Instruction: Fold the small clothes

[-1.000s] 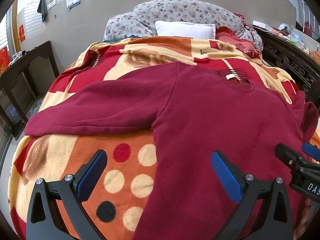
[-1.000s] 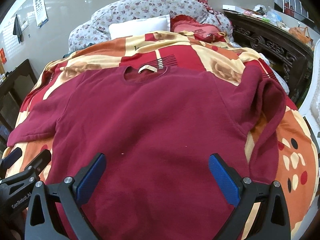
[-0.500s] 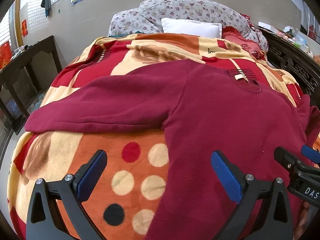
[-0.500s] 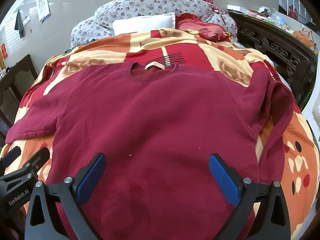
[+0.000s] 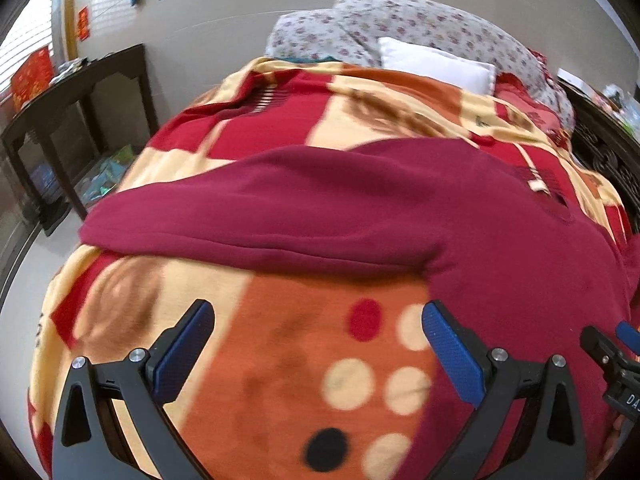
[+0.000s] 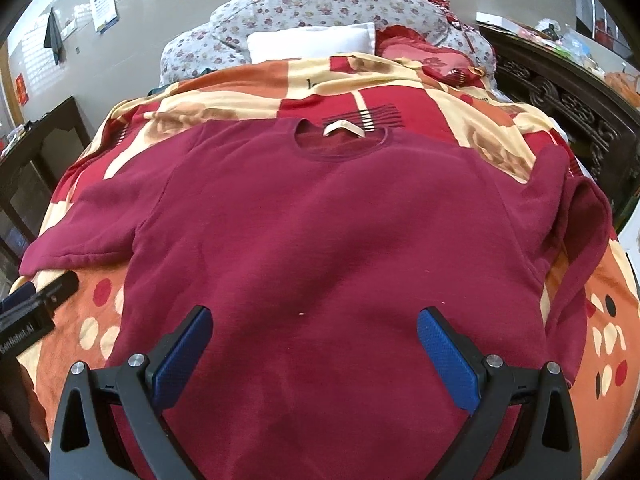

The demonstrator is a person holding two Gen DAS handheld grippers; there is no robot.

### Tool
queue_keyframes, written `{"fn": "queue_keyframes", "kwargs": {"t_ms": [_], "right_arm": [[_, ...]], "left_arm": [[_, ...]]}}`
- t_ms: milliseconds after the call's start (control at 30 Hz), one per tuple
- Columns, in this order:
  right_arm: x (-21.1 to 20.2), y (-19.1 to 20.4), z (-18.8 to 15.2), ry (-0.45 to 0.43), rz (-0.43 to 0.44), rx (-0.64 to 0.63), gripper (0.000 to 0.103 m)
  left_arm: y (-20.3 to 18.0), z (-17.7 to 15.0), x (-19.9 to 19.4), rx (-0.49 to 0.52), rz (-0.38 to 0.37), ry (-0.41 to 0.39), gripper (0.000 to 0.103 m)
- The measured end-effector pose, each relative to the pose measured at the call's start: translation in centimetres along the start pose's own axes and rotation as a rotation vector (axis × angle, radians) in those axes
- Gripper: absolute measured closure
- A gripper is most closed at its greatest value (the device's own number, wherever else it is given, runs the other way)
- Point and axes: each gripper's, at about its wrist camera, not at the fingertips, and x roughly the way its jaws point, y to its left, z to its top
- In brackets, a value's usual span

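Observation:
A dark red long-sleeved sweatshirt [image 6: 328, 232] lies flat, front up, on a patterned blanket [image 6: 248, 88], neck hole away from me. Its left sleeve [image 5: 256, 216] stretches out sideways. Its right sleeve [image 6: 576, 232] is folded and bunched at the bed's right edge. My left gripper [image 5: 316, 344] is open and empty, above the bare blanket just in front of the left sleeve. My right gripper [image 6: 312, 344] is open and empty, above the lower middle of the sweatshirt. The left gripper also shows in the right wrist view [image 6: 36, 304].
The blanket [image 5: 280, 360] covers a bed with a white pillow [image 6: 308, 40] and floral bedding [image 6: 320, 4] at the head. A dark wooden table [image 5: 80, 92] stands left of the bed. Dark carved furniture [image 6: 568, 100] runs along the right side.
My left gripper has moved left, off the sweatshirt body and toward the left sleeve. My right gripper has shifted slightly, staying over the sweatshirt. Both stay open.

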Motion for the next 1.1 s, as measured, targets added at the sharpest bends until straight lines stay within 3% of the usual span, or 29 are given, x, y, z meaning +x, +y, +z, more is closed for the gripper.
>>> {"fn": "queue_keyframes", "kwargs": {"t_ms": [267,367,433,500,767,1000,1100], "right_arm": [[0.5,0.7,0.0,0.017,0.057,0.005,0.000],[0.4,1.3,0.0,0.015,0.068,-0.005,0.000],[0.4,1.7,0.1,0.019,0.074,-0.015,0.000],[0.5,2.2,0.1,0.022,0.080,-0.028,0.000],[0.6,3.5,0.0,0.032,0.110,-0.054,0.000],[1.1,3.8,0.0,0.037,0.152,-0.041,0.000],[1.1,4.0,0.0,0.037,0.157,-0.046,0.000]], "left_arm": [[10.1,1.7,0.5,-0.197,0.057,-0.011,0.000],[13.6,2.1,1.4,-0.285,0.043,-0.008,0.003],[15.6,2.4,2.1,-0.350,0.010,0.004,0.012],[17.3,2.7,3.0,-0.414,-0.016,0.026,0.028],[21.7,3.2,6.9,-0.632,-0.133,0.072,0.057],[23.3,3.6,8.3,-0.700,-0.156,0.050,0.096],[23.0,4.0,7.1,-0.694,-0.173,-0.012,0.097]]}}
